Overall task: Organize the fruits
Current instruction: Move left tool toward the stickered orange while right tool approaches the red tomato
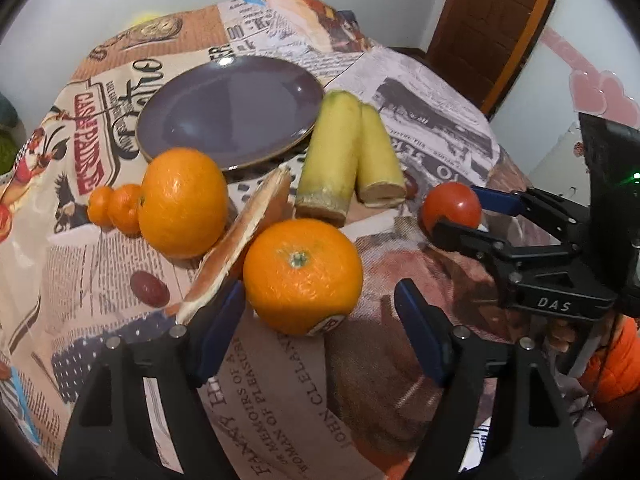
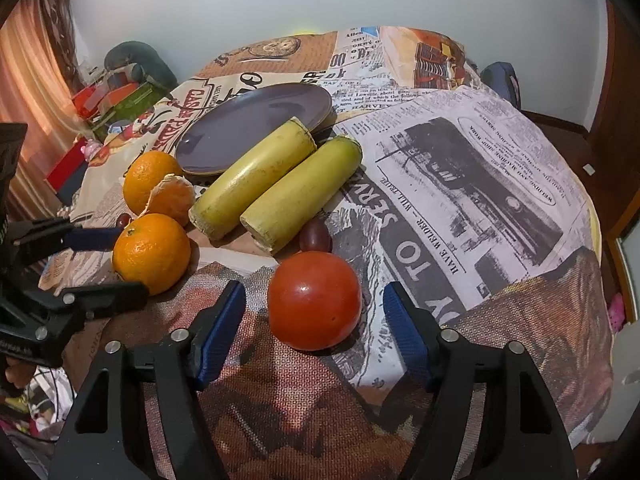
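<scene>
An orange (image 1: 302, 276) lies on the printed tablecloth between the fingers of my left gripper (image 1: 320, 330), which is open, with a gap on both sides. The same orange (image 2: 152, 252) shows at the left of the right wrist view, with the left gripper (image 2: 130, 262) straddling it. A red tomato (image 2: 314, 300) sits between the blue pads (image 2: 220, 332) of my right gripper (image 2: 314, 334), which is open and not touching it. In the left wrist view the right gripper (image 1: 460, 218) brackets the tomato (image 1: 452, 206). An empty purple plate (image 1: 232, 112) lies behind the fruit.
Two yellow-green cut stalks (image 2: 256, 180) lie beside the plate (image 2: 256, 128). A second orange (image 1: 182, 204), two small tangerines (image 1: 124, 208), a peeled orange half (image 1: 240, 236) and a dark grape (image 1: 148, 288) sit to the left. Another grape (image 2: 316, 236) lies behind the tomato.
</scene>
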Demonstrator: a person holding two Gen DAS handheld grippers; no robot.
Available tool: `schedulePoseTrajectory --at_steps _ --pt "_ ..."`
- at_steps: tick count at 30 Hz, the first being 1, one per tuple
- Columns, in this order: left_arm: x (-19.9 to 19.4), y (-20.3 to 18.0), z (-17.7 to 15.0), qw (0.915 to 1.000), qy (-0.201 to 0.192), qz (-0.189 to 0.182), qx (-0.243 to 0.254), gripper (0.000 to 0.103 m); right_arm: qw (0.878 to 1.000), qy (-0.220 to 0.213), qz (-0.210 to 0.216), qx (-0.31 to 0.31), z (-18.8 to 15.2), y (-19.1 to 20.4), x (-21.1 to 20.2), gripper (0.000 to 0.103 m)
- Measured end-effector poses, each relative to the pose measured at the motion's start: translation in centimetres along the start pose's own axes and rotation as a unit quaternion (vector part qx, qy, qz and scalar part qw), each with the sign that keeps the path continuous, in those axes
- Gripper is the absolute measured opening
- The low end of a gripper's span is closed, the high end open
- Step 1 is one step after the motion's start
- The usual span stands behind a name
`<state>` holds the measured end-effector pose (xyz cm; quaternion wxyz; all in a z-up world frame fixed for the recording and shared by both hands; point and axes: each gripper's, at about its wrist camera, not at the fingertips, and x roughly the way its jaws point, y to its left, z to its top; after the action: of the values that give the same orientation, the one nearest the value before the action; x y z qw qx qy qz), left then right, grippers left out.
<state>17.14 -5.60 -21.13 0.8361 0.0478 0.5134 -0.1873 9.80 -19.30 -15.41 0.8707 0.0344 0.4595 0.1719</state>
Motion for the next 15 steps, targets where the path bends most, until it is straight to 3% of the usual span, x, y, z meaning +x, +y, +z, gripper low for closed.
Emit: schedulePoseTrajectory --at_steps 8,11,13,15 --pt "1.8 0.5 1.0 0.9988 0.012 0.002 -0.048 0.077 1.000 0.012 0.015 0.002 -0.4 0.0 0.6 0.061" --pt "1.9 -0.1 1.1 0.9991 0.003 0.017 -0.039 0.076 1.000 0.015 0.014 0.000 -0.4 0.0 0.7 0.050" --pt "1.8 -0.2 1.1 0.9988 -0.003 0.030 -0.037 0.065 1.000 0.012 0.011 -0.001 -0.3 -0.1 0.7 0.044" --pt "1.7 -0.1 1.2 0.9988 -0.006 0.033 -0.036 0.065 1.000 0.012 0.015 0.001 -0.3 -0.2 0.6 0.044"
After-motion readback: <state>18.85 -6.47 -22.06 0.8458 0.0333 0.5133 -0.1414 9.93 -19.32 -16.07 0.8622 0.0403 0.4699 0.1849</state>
